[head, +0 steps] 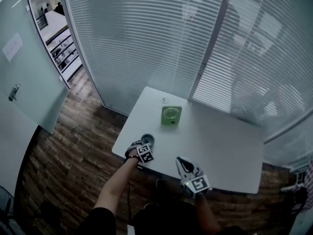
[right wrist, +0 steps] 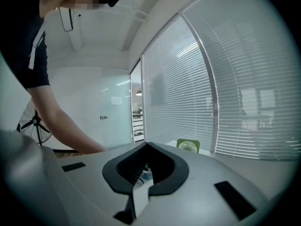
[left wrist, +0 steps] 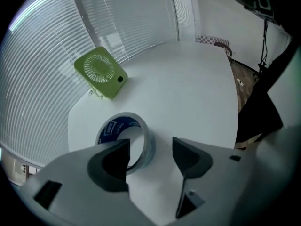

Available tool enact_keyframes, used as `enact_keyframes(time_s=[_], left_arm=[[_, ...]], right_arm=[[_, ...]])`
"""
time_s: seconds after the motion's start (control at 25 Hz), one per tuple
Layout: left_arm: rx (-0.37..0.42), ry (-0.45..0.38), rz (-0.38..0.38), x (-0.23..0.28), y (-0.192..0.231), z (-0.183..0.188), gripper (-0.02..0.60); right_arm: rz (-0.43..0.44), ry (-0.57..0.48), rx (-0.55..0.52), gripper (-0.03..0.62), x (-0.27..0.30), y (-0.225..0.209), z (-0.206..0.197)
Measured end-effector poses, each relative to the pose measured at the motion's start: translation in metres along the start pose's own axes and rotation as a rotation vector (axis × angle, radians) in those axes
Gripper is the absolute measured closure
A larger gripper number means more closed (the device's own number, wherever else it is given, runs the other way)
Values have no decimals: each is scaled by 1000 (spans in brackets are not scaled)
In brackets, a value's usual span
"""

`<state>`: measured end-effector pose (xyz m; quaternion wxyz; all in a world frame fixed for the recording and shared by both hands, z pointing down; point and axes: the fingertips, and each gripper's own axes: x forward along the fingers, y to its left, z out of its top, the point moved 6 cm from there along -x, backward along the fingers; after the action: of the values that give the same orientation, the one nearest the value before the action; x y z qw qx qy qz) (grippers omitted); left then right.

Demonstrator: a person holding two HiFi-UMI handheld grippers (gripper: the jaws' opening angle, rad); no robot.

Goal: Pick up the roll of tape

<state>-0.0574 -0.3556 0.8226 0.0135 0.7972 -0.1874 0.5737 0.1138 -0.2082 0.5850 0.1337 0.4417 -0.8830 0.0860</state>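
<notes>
A roll of clear tape [left wrist: 123,134] with a blue core lies flat on the white table [left wrist: 188,93], near its front left corner; the roll [head: 147,141] also shows in the head view. My left gripper [left wrist: 150,149] is open just above it. Its left finger [left wrist: 110,166] covers the roll's hole, its right finger [left wrist: 190,159] stands outside the roll, and the roll's near wall lies between them. I cannot tell whether they touch it. My left gripper [head: 141,148] sits at the table's front edge. My right gripper [head: 185,164] hovers to its right, and its jaws [right wrist: 146,145] are shut on nothing.
A small green desk fan [head: 171,115] stands toward the back of the table [head: 220,141]; the fan [left wrist: 100,72] is beyond the roll in the left gripper view. Slatted blinds [head: 161,38] run behind the table. Wooden floor [head: 73,146] lies to the left.
</notes>
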Motion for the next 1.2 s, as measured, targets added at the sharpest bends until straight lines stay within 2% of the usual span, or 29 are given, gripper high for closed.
enact_keyframes(time_s=[0.12,0.24,0.32,0.36,0.48,0.68,0.76,0.84,1.04,1.2], left_arm=[[7,11,-9,2,0,2,304],[45,27,10,0,0,6,343],[51,36,26,-1,0,7,495],[46,39,18,-2,1,7,508],[43,39,-1,-2,1,9,518],[-10,23,29,-8,1,6,528],[-24,5,38,-7,0,8,537],[-50,-27,50,-9,0,9,538],[-143,-139,105,-26,8,13,538],[-179,-198,127,-36,10,15,538]], right_arm=[[7,17,-10,588,1,1,-5],[12,21,-16,588,1,3,-6],[8,7,-10,588,2,4,-3],[8,5,-8,588,2,3,-3],[14,6,-9,588,4,2,-4],[21,26,-8,588,2,8,-7],[18,3,24,588,3,5,-4],[14,-27,53,588,2,3,2],[2,-46,51,588,2,-1,7],[10,-42,46,588,4,0,5]])
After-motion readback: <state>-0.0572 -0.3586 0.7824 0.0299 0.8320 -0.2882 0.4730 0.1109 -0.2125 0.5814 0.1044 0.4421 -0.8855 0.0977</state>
